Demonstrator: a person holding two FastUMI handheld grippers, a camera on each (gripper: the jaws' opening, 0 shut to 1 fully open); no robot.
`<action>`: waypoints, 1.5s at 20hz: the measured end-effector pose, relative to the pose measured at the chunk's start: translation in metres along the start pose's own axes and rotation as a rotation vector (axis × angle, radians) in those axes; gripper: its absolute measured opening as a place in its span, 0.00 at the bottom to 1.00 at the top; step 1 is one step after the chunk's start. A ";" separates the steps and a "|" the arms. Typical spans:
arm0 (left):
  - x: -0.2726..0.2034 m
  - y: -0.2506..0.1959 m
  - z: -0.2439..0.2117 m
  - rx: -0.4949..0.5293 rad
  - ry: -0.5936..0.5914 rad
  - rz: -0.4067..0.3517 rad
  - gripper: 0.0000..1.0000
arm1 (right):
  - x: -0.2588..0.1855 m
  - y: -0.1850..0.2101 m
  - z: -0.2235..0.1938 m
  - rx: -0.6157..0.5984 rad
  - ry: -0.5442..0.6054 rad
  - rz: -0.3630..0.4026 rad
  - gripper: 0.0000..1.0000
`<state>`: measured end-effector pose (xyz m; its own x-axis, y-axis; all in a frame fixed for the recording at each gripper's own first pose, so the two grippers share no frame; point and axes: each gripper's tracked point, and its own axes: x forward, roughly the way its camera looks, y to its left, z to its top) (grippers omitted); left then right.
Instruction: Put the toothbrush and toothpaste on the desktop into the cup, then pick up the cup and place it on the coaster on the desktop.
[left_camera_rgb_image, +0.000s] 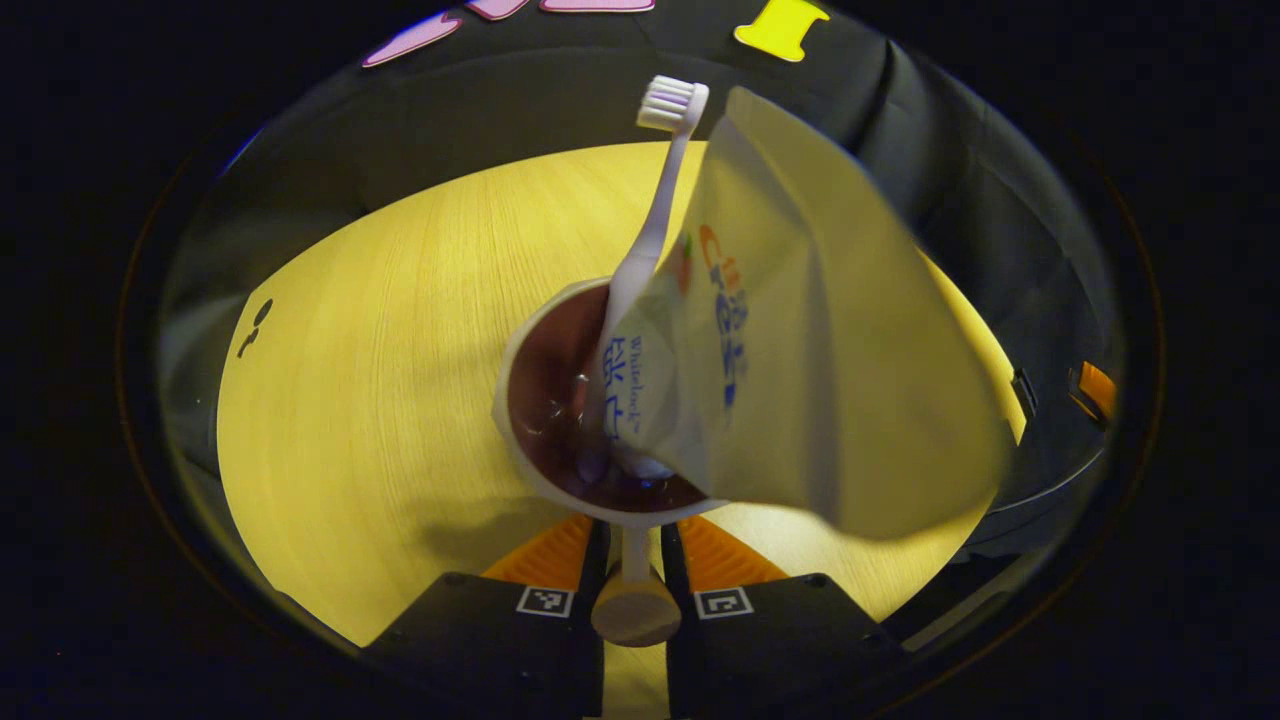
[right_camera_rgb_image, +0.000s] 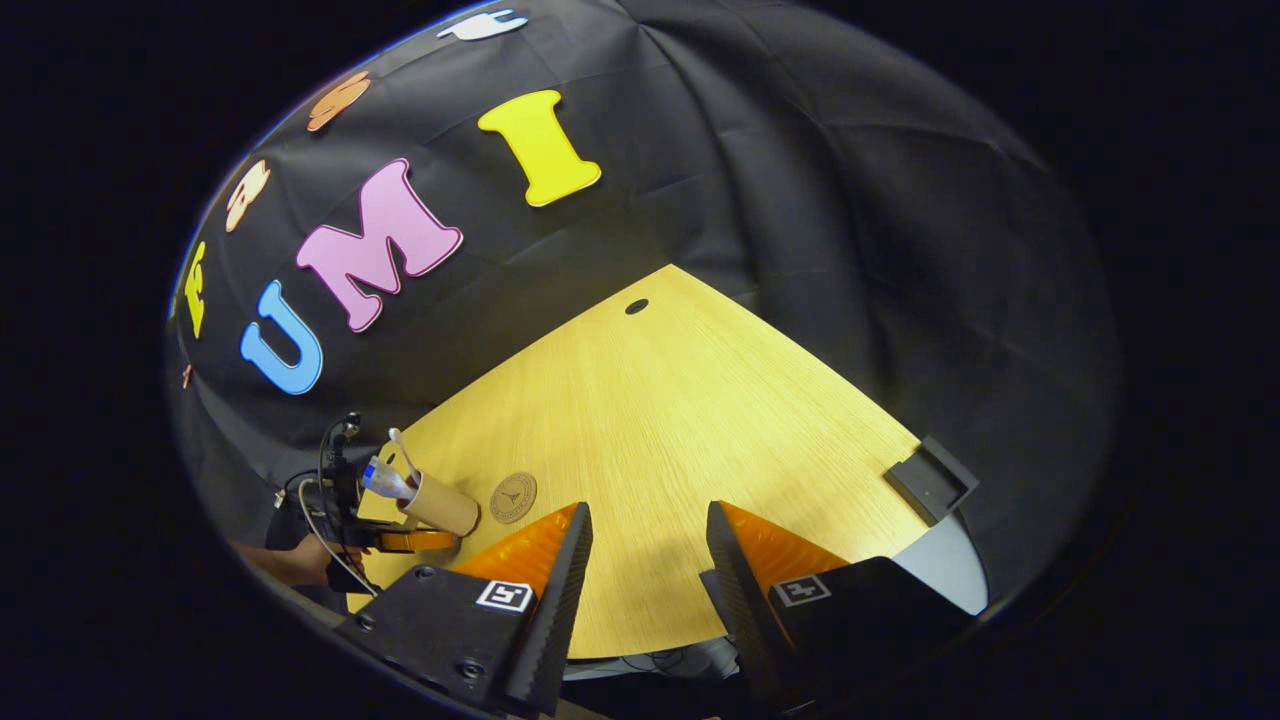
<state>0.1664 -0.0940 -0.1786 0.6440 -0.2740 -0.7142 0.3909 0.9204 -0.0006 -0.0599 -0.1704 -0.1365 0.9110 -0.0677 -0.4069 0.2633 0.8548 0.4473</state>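
A recording booth: black cloth wall (right_camera_rgb_image: 800, 200) (draped) behind wooden desktop (right_camera_rgb_image: 680, 420).

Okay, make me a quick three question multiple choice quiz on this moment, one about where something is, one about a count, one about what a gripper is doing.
1. Where is the toothbrush?
A. flat on the desktop
B. standing in the cup
C. on the coaster

2. How many items stick out of the cup?
A. one
B. two
C. four

3. What state is the left gripper in?
A. shut on the cup's handle
B. wide open over the desktop
C. holding the coaster

Answers:
1 B, its bristles rise above the rim.
2 B, toothbrush and toothpaste.
3 A, both fingers squeeze the handle.
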 end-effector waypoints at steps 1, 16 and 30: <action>-0.002 -0.005 0.004 0.006 -0.009 -0.007 0.30 | -0.001 0.000 0.000 0.000 0.000 0.000 0.71; 0.030 -0.068 0.040 0.101 -0.004 -0.049 0.29 | -0.045 -0.057 0.013 0.052 -0.058 -0.086 0.71; 0.046 -0.078 0.037 0.110 0.022 -0.023 0.31 | -0.045 -0.071 0.015 0.068 -0.056 -0.110 0.71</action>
<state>0.1895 -0.1889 -0.1859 0.6196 -0.2873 -0.7304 0.4759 0.8775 0.0586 -0.1149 -0.2360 -0.1377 0.8911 -0.1897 -0.4123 0.3822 0.8035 0.4563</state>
